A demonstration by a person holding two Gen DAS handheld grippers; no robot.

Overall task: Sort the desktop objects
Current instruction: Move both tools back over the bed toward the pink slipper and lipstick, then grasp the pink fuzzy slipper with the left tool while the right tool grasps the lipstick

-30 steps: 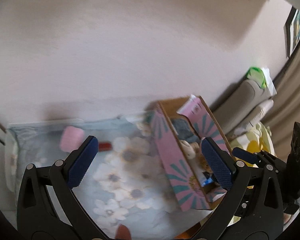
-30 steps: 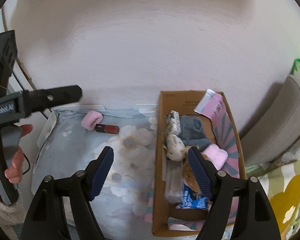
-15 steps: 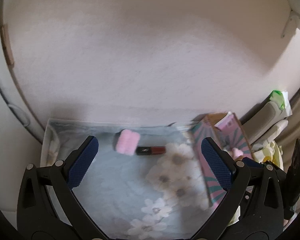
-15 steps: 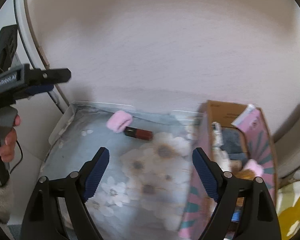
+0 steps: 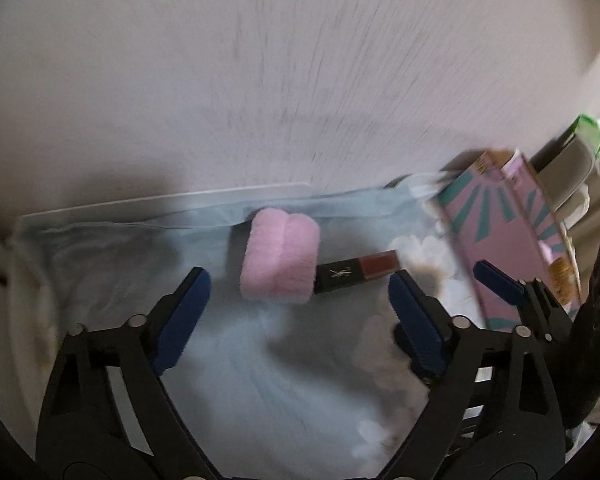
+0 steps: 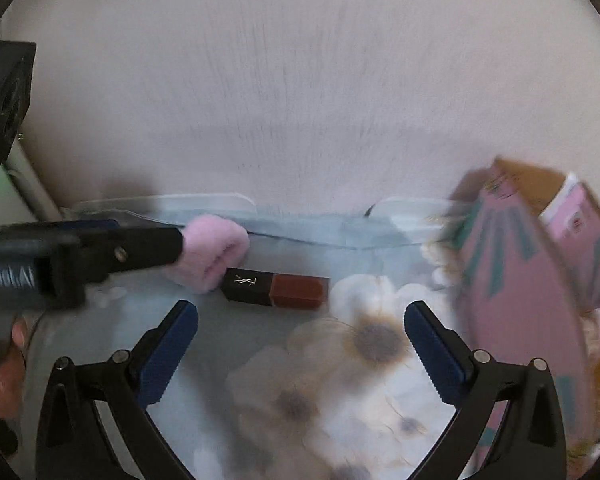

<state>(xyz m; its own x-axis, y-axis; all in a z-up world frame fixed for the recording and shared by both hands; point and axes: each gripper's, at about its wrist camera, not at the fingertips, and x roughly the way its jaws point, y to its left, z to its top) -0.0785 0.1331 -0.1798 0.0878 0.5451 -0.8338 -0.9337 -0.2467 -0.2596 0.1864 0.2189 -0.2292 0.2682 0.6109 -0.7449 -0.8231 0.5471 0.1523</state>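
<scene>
Left tongs: my left gripper (image 5: 296,304) has its blue pads apart with nothing clamped; the jaws have just been closing a little. It points steeply down at the table.
Left target: fluffy pink rolled cloth pad (image 5: 279,255) lies just ahead of the tips at 12 o'clock, not yet between them. From the right wrist view one left finger reaches the roll's edge; contact I cannot tell.
Right tongs: my right gripper (image 6: 300,350) stands wide apart and empty; its jaws have just been opening. Tilted down likewise.
Right target: square black-and-brown lipstick tube (image 6: 275,289) lies flat at 12 o'clock of the tips, touching the pink roll's side.
Surface: pale blue floral tablecloth (image 6: 364,344), both items near the wall edge.
Done, judged: pink-and-teal cardboard box (image 6: 516,280) at 3 o'clock already holds several things.
Left, judged: these two pieces remain loose; each needs gripping and carrying to the box.
Blur: heavy in both views.
</scene>
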